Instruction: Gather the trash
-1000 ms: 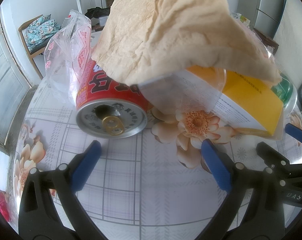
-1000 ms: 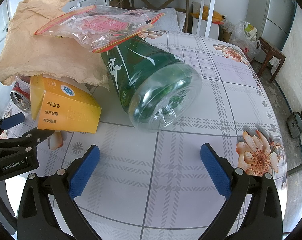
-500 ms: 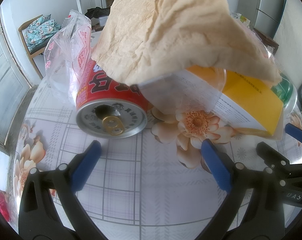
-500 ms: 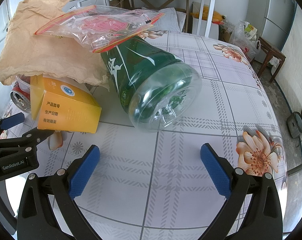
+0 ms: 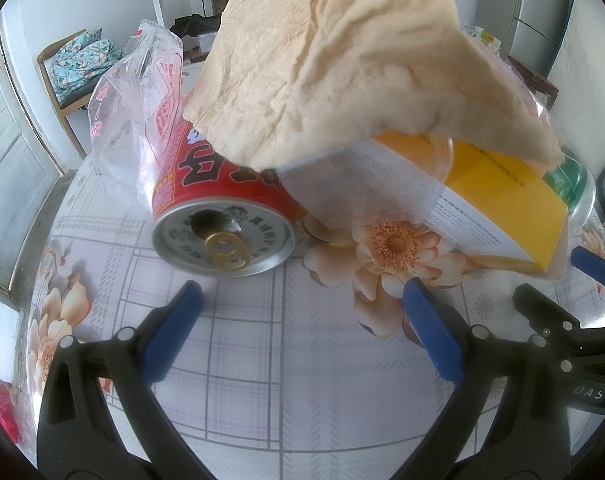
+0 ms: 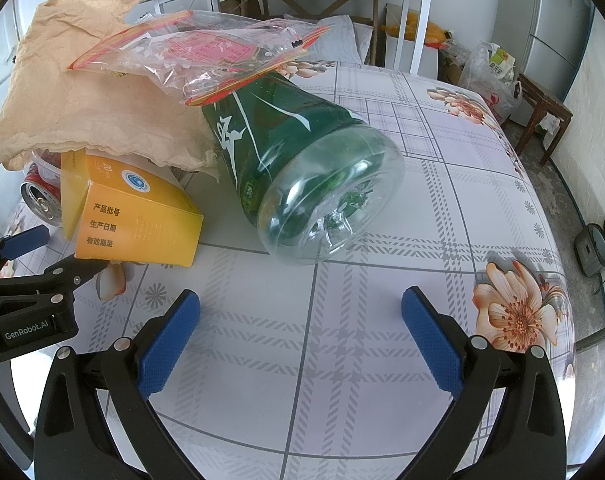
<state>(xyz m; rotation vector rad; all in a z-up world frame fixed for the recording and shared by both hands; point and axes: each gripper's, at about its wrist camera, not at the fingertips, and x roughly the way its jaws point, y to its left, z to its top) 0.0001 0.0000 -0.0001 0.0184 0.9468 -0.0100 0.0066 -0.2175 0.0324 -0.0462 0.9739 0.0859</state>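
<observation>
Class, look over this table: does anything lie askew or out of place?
Yes. The green bottle and red can lie on their sides, and crumpled brown paper sags over the yellow box. Nothing looks spilled.

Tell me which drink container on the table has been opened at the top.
The red can, lying on its side: its drinking hole is open beside the gold pull tab. The green bottle shows only its base.

home dining room, floral tablecloth [image 6: 442, 152], fridge [image 5: 542, 12], cushioned chair [image 5: 78, 64]
</observation>
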